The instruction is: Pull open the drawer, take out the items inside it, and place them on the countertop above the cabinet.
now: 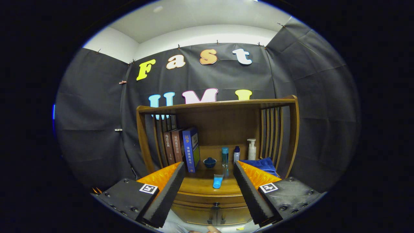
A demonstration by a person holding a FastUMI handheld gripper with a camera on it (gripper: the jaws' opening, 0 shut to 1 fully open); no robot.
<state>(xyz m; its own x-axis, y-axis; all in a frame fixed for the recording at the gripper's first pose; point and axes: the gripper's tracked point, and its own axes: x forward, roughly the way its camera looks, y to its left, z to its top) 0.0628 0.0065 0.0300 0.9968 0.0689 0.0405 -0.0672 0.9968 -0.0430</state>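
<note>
Blue book spine: "民事", "法律适用全书". Two brown books beside it: titles too small to read.

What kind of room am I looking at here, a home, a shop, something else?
Probably a mock-up of a home corner in a cloth-walled booth rather than a real room. A wooden cabinet holds upright books and toiletry bottles against black cloth. The open tongs hang before the cabinet, holding nothing.
</note>
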